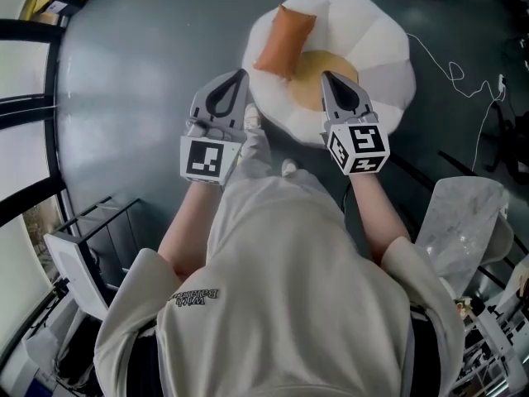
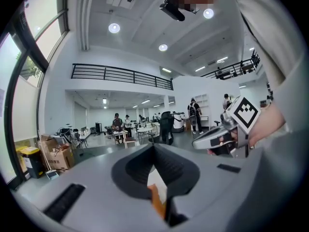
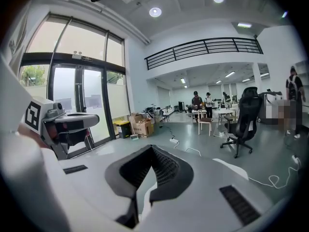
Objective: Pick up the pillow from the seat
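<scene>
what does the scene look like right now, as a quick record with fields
pillow: orange pillow, lying on the seat's far left part, untouched
seat: white round seat with a yellow middle, on the grey floor
left claw: left claw shut, empty, clear of the pillow
right claw: right claw shut, empty, in front of the yellow middle
task state: pillow not yet picked up

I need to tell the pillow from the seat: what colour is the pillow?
Orange pillow, lying on the mostly white seat; it shows clearest in the head view.
</scene>
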A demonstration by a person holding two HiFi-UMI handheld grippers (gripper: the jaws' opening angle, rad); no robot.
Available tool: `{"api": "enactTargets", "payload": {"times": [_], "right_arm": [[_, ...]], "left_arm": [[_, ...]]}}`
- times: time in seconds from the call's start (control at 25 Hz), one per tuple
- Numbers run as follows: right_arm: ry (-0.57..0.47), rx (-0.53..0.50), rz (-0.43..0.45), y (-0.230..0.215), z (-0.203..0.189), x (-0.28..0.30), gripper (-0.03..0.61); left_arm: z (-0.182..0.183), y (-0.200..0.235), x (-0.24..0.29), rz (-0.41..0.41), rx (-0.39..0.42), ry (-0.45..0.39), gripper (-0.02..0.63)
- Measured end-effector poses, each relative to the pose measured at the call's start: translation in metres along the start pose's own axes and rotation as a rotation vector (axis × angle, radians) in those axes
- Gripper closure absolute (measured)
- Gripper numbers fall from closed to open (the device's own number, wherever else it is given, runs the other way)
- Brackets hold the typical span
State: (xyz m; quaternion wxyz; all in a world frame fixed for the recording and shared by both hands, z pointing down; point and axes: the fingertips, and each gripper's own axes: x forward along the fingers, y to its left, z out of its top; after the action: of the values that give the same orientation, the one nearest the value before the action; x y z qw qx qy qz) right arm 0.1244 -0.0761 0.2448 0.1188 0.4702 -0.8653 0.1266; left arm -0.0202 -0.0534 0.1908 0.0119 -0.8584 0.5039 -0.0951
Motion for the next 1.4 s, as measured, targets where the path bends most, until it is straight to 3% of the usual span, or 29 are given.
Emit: {"api": "enactTargets", "payload": {"times": [0.24,0.36,0.52,0.56,0.64,0.88,1.16,1.4], "right_arm": [[0.058,0.069,-0.042,-0.014,-0.013,0.079,0.571],[0.091,0.119,-0.079,-0.028,-0.031,0.12,0.571],[0.153,0.183,-0.117,-0.054,-0.068,0.177,0.568],[0.171,0.2,-0.12,-0.059,-0.079,0.192,0.548],[0.206,0.238,-0.114,-0.068,-0.1,0.218,0.413],[0.324,0.285,-0.093,-0.081,-0.176,0.281,0.293],[0.347,0.402,-0.095,-0.092,-0.256,0.344,0.247],[0.394,0.429,-0.154,-0.113,-0.318,0.386,0.186]], "left_arm": [[-0.043,0.049,0.05,-0.073,-0.024,0.054,0.604],[-0.079,0.068,0.08,-0.121,-0.016,0.088,0.604],[-0.138,0.088,0.122,-0.156,-0.077,0.156,0.604],[-0.153,0.092,0.132,-0.162,-0.094,0.176,0.604],[-0.18,0.1,0.148,-0.171,-0.122,0.216,0.604],[-0.27,0.112,0.181,-0.18,-0.191,0.329,0.604],[-0.353,0.121,0.211,-0.192,-0.244,0.348,0.604],[-0.414,0.126,0.24,-0.209,-0.202,0.365,0.604]]}}
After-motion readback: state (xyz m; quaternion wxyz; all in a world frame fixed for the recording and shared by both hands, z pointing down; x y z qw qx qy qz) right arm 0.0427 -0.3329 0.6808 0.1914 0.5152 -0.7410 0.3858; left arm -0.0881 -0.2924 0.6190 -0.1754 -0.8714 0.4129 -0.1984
